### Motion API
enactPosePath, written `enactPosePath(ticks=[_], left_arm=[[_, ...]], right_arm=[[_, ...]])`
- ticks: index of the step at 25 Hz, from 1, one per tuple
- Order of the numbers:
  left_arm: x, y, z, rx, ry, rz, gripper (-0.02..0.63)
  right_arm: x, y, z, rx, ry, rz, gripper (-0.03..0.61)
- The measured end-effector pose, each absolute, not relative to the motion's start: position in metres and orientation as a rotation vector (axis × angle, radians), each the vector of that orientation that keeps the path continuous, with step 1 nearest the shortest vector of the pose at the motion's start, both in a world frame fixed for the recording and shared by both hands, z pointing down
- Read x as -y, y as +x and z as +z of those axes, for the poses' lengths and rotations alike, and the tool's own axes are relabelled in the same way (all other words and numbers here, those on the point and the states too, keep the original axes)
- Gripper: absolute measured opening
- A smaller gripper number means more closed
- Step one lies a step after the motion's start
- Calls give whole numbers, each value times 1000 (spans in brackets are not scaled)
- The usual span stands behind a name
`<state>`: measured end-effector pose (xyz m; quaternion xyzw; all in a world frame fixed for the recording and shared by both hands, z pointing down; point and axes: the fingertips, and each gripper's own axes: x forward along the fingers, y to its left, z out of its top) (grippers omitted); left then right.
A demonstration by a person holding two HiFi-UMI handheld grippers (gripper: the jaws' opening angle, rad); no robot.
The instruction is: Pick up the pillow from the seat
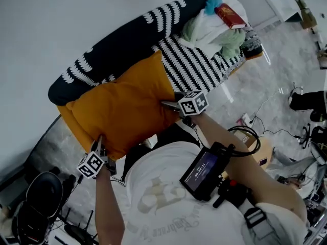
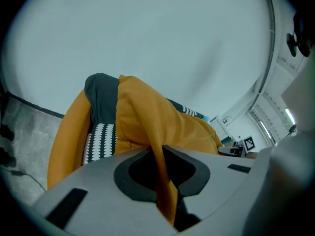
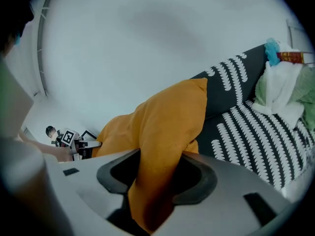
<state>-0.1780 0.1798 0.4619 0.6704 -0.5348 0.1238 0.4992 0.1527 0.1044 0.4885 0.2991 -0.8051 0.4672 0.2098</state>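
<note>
A mustard-yellow pillow [image 1: 122, 106] hangs lifted in front of a black-and-white patterned seat [image 1: 189, 68], held by both grippers. My left gripper [image 1: 99, 146] is shut on the pillow's lower left corner; a thin fold of its fabric [image 2: 165, 186] runs between the jaws. My right gripper [image 1: 171, 105] is shut on the pillow's right edge, with a thick bunch of the fabric [image 3: 157, 181] filling the jaws. In the right gripper view the pillow [image 3: 172, 117] rises above the seat [image 3: 246, 132].
A pile of white and green cloths [image 1: 212, 29] with a red book [image 1: 231, 15] lies at the seat's far end. A white wall [image 1: 76, 19] stands behind. A black office chair [image 1: 38, 203] and floor cables [image 1: 276, 106] are around me.
</note>
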Motion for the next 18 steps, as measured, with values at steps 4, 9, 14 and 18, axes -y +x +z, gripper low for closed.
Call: enactPosePath(ticks=[4,9,14,18], left_arm=[[-209,-175,454,1256,1663,301,49],[-220,-174,453,1193,1730,310,49],[-214,-162,437,1122,1791,336,48],[-195,-149,413,1066,1886,348,44]], right_arm=[[-148,159,481,2224,894,1324,218],[-179,164,473,2227,998,1328,221],[-205,179,455,2208,1149,1335,221],[-212,193,429,2224,1278,1300,221]])
